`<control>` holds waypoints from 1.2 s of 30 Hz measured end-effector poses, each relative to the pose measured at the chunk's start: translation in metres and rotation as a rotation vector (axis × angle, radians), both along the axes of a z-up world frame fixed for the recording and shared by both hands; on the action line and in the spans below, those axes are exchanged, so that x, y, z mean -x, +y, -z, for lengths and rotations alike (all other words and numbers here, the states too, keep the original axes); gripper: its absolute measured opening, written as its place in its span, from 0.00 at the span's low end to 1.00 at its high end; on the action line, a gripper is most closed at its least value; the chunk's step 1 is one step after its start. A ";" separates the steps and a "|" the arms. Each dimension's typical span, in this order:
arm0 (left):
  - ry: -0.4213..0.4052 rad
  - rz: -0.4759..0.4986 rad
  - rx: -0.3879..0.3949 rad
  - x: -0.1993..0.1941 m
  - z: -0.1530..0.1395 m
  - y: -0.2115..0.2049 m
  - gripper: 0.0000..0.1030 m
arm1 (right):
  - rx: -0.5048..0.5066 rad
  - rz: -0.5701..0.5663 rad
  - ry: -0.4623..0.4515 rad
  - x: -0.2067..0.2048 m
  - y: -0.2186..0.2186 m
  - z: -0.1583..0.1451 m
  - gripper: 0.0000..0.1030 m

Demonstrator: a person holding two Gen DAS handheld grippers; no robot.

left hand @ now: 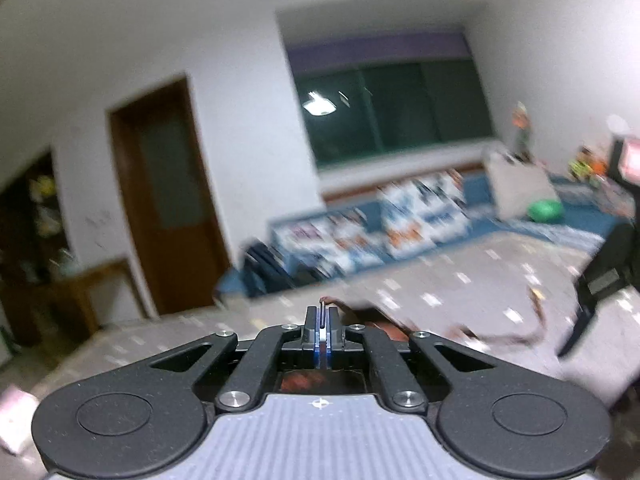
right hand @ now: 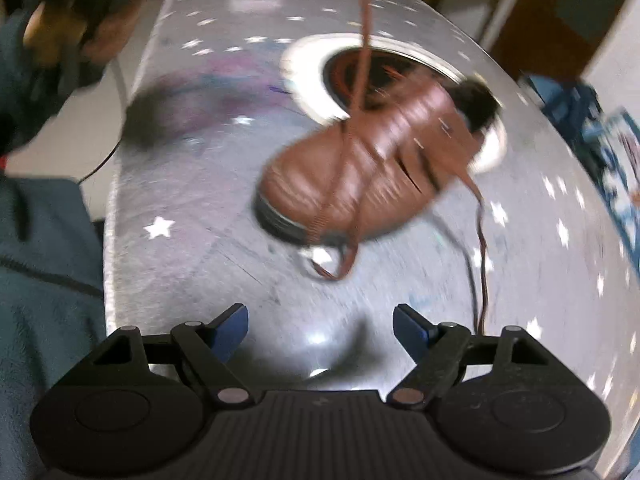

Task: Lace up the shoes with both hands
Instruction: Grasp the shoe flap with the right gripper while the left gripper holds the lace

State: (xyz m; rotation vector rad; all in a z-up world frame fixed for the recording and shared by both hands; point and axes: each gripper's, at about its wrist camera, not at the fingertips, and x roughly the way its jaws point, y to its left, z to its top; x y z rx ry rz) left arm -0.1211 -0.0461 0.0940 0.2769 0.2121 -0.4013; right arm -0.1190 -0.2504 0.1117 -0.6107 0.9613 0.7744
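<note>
Left claw (left hand: 322, 330) pinching lace (left hand: 500, 334), right claw (right hand: 320, 330) wide, empty

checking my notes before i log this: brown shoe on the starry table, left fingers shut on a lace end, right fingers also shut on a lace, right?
Not quite. The right gripper is open, nothing between its fingers, as the right wrist view shows. The rest holds: brown shoe on the starry table, left gripper shut on a lace end.

bg: brown door (left hand: 168, 196) | dark window (left hand: 396, 108) | green ball (left hand: 546, 211) | star-print tbl (right hand: 160, 227)
</note>
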 end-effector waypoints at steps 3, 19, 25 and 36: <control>0.063 0.053 -0.027 -0.002 0.016 -0.014 0.03 | -0.110 0.116 -0.020 -0.003 -0.022 -0.004 0.78; 0.123 0.057 -0.017 0.000 0.025 0.003 0.03 | -0.520 0.296 -0.071 -0.036 0.014 0.014 0.29; 0.131 0.084 0.031 -0.006 0.021 0.007 0.03 | -0.483 0.349 -0.106 -0.027 0.001 0.019 0.03; 0.227 0.157 -0.010 -0.017 0.042 -0.011 0.03 | -0.338 0.521 -0.190 0.010 -0.060 0.015 0.03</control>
